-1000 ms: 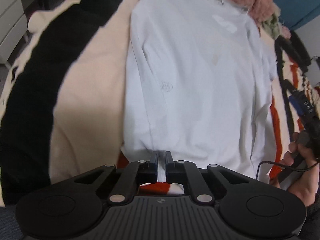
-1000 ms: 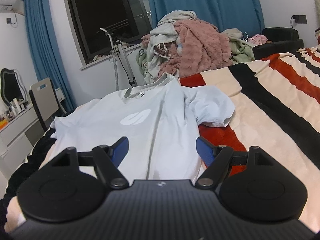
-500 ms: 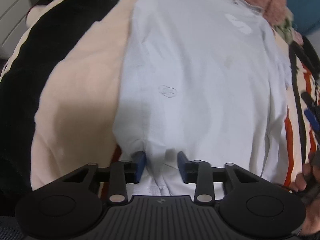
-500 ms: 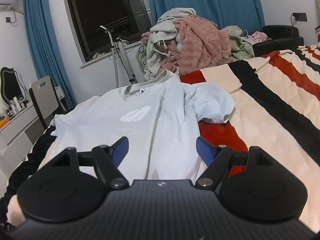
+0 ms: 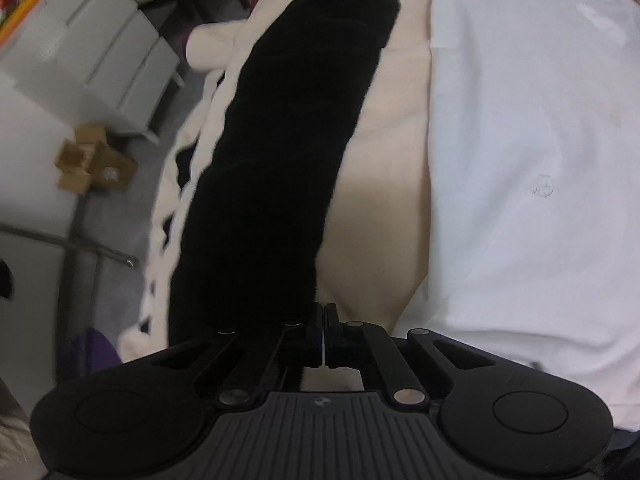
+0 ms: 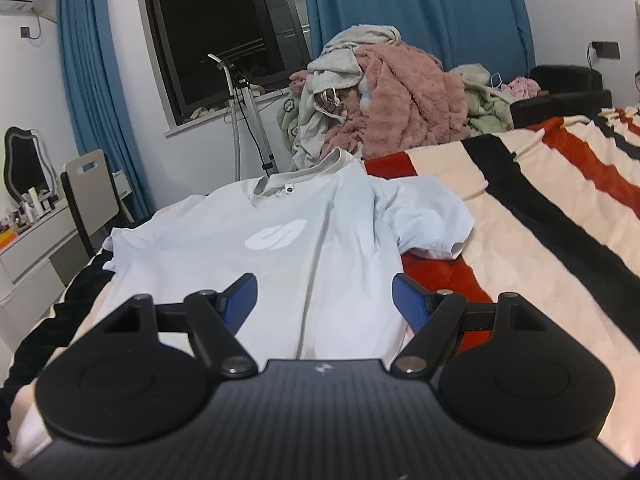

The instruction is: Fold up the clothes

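Two handheld grippers work over a pale blue T-shirt [image 6: 320, 248] spread flat, front up, on a blanket [image 6: 540, 216] striped in cream, black and red. The right gripper [image 6: 324, 296] hovers low over the shirt's lower half, its blue-padded fingers [image 6: 242, 294] spread wide with nothing between them. The left gripper [image 5: 323, 334] has its fingers pressed together above the blanket's black and cream stripes; whether any cloth is caught between them cannot be told. From that side the shirt [image 5: 532, 168] lies just to the right of the fingers. Beyond the collar rises a heap of clothes [image 6: 384, 92] before blue curtains [image 6: 420, 12]. Small cardboard boxes [image 5: 94, 166] sit on the floor beside the bed.
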### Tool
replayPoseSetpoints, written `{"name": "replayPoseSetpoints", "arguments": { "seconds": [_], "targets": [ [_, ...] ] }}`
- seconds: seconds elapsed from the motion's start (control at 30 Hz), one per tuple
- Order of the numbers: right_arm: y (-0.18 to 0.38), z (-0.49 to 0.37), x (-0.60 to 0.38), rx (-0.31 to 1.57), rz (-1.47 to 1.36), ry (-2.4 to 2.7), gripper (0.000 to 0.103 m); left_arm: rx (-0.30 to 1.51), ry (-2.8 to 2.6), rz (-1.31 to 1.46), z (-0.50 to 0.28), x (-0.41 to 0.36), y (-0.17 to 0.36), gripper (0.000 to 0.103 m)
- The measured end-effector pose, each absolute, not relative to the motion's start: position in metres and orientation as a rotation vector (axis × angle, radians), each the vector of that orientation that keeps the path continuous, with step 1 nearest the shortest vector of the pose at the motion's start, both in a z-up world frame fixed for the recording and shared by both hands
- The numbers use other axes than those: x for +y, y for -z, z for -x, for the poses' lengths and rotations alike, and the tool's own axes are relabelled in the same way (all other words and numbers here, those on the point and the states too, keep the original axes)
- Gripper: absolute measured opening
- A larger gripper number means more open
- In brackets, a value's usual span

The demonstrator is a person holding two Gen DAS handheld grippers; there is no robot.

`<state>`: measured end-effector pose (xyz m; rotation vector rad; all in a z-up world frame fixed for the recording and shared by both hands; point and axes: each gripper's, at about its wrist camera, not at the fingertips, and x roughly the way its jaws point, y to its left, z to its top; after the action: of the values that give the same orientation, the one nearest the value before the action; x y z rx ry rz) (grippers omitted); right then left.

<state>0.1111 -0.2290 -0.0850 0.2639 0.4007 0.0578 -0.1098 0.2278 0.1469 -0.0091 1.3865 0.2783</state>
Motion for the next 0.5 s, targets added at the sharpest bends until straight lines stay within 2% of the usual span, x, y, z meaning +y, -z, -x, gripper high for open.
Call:
{"name": "replayPoseSetpoints", "arguments": {
  "seconds": [0.07, 0.1, 0.13, 0.27, 0.33, 0.5],
  "targets": [
    [0.084, -0.11, -0.228, 0.394, -0.255, -0.059, 0.076, 1.345, -0.243, -0.001, 0.115, 0.224, -0.163, 0.018],
    [0.083, -0.109, -0.228, 0.389, -0.248, -0.058, 0.076, 1.309, -0.228, -0.011, 0.114, 0.218, -0.171, 0.021],
    [0.082, -0.109, -0.227, 0.384, -0.241, -0.057, 0.076, 1.274, -0.215, -0.022, 0.112, 0.211, -0.178, 0.03],
    [0.078, -0.106, -0.227, 0.365, -0.235, -0.057, 0.076, 1.062, -0.125, -0.021, 0.117, 0.181, -0.214, 0.053],
    [0.075, -0.104, -0.226, 0.346, -0.224, -0.059, 0.076, 0.948, -0.093, 0.004, 0.114, 0.167, -0.231, 0.056],
    [0.071, -0.098, -0.224, 0.307, -0.2, -0.061, 0.076, 0.719, -0.014, 0.036, 0.073, 0.081, -0.229, 0.08]
  ]
}}
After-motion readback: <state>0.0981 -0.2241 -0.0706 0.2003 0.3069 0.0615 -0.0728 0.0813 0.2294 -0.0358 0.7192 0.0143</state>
